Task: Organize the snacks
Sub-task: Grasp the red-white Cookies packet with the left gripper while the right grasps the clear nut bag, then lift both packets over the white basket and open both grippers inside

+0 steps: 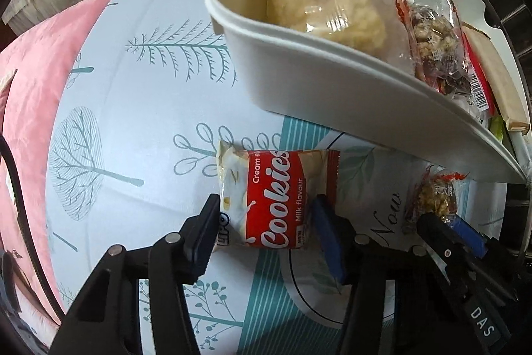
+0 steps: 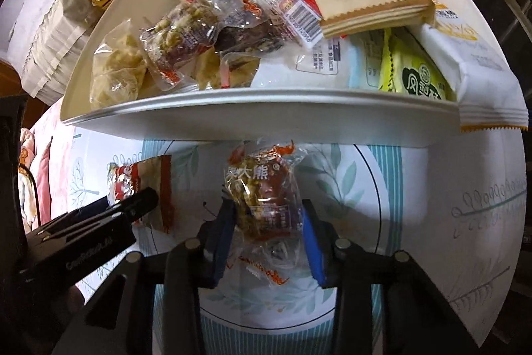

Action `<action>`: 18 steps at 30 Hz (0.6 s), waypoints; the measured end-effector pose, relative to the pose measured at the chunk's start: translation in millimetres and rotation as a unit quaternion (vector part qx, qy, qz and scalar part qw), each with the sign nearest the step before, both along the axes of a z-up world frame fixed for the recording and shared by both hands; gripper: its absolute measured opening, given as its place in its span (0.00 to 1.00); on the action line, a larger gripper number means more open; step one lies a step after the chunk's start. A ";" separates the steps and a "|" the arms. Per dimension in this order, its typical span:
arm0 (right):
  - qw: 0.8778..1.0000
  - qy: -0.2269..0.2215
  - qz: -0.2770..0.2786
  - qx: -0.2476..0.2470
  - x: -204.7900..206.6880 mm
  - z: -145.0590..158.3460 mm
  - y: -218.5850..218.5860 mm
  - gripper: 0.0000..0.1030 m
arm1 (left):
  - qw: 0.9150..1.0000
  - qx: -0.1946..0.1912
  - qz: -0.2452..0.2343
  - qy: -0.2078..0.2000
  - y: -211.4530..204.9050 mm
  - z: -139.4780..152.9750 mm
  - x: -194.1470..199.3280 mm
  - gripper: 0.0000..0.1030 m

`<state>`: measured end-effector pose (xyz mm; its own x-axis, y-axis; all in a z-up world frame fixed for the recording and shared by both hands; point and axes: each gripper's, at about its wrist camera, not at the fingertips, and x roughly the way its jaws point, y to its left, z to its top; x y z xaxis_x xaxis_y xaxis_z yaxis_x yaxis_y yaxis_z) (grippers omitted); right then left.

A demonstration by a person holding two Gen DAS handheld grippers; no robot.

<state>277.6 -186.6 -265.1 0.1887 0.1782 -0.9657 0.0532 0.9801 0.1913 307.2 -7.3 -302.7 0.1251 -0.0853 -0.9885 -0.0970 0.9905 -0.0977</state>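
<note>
- Tree-print tablecloth (image 1: 139, 108), pale blue, under everything.
- Left gripper (image 1: 266, 218): jaws straddle cookie packet (image 1: 279, 198), flat on the cloth, long axis running away from the camera; clamped or not, cannot tell.
- Right gripper (image 2: 266, 225): jaws flank nut-bar wrapper (image 2: 262, 192), contact unclear.
- Step: pickup; next, lift into white bin (image 2: 252, 112) beyond.

"Cream", "Cookies" and "Milk flavour" are printed on the red cookie packet (image 1: 277, 200). "DAS" is marked on the right gripper (image 1: 460, 230). "Now" is written on the tablecloth (image 1: 387, 215). "大熊" is read on the clear nut packet (image 2: 262, 198).
</note>
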 end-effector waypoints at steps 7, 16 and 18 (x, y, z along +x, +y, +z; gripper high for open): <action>0.999 0.010 0.032 -0.001 -10.6 2.9 11.4 0.35 | 0.999 -0.015 0.032 0.008 14.6 2.2 -19.2 0.49; 0.998 0.008 0.053 0.015 -24.2 14.9 0.6 0.35 | 0.996 -0.028 0.078 0.017 26.9 11.7 -50.6 0.29; 0.998 0.001 0.057 0.020 -28.7 20.8 -5.6 0.35 | 0.996 -0.034 0.083 0.014 29.9 19.1 -58.8 0.25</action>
<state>248.9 -192.2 -244.4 0.1634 0.2361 -0.9579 -0.0588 0.9715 0.2294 248.4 22.6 -283.7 0.1155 -0.1322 -0.9845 -0.2626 0.9518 -0.1586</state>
